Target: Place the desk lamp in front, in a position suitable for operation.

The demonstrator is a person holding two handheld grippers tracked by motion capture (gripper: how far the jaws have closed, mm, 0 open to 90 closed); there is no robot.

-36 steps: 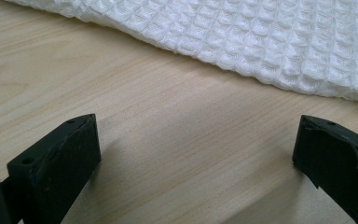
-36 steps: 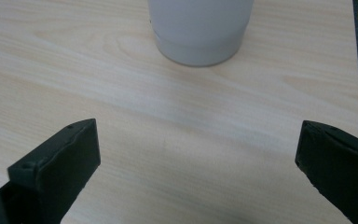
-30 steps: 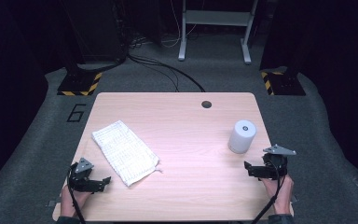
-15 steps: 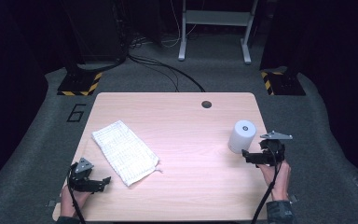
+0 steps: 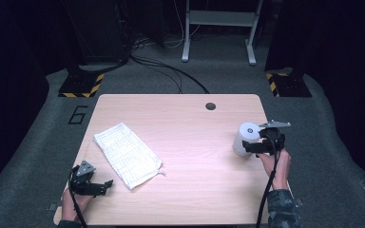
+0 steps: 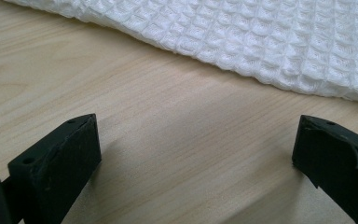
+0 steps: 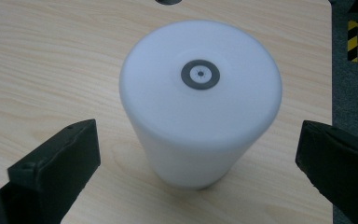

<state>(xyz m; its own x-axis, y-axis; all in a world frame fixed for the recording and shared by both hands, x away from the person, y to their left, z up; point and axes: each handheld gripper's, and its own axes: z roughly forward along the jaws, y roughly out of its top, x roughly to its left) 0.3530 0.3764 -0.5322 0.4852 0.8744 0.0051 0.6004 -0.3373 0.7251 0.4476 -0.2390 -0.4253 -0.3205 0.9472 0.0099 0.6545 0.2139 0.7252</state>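
A white cylinder point(image 5: 244, 138) with a small dark ring on its top stands upright near the table's right edge. My right gripper point(image 5: 253, 147) is open right beside it, its jaws spread wider than the cylinder point(image 7: 199, 100), which stands just ahead of them without touching. A white waffle-weave cloth point(image 5: 127, 154) lies flat on the left half of the table. My left gripper point(image 5: 103, 186) rests open near the front left corner, with bare wood between its jaws and the cloth's edge point(image 6: 242, 42) a short way ahead.
The wooden table point(image 5: 185, 185) has a dark round hole point(image 5: 210, 106) near its back edge. Grey carpet surrounds it, with black stands on yellow-black striped bases point(image 5: 78, 88) and cables at the back. A white frame's legs point(image 5: 218, 28) stand behind.
My right gripper has moved forward and left from the front right of the table up to the white cylinder. The left gripper and the cloth have stayed put.
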